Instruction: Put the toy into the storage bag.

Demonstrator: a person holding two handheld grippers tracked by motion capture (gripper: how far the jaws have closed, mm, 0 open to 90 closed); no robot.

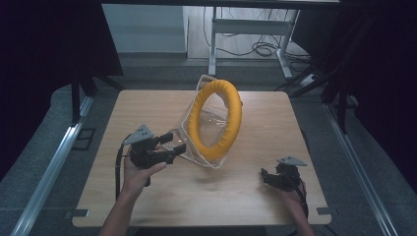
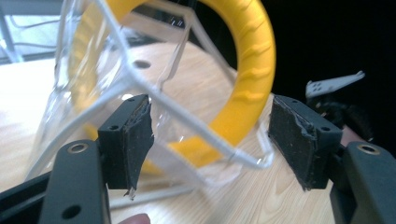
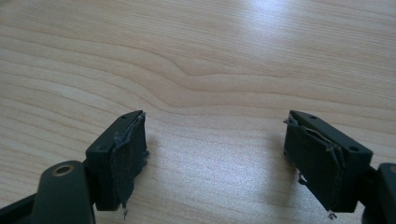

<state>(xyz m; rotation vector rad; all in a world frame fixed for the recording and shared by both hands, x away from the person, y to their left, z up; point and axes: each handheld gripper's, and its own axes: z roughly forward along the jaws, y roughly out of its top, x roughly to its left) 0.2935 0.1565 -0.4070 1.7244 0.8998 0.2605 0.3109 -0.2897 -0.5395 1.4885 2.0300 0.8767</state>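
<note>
Wood makes up the surface (image 1: 162,201), pale with wavy lines. Grey floor (image 1: 49,123) lies around it, and a white desk frame (image 1: 246,27) with cables stands behind. A yellow ring (image 1: 216,115) stands on its edge inside a clear plastic case (image 1: 196,152) near the middle. From above, both hands show. The left tongs' (image 2: 210,135) own camera shows bumps on the ring and the case's white edges up close. Those tongs are apart, with a corner of the case between them. The right tongs (image 3: 215,154) are apart too, low over bare wood, well away from the ring.
</note>
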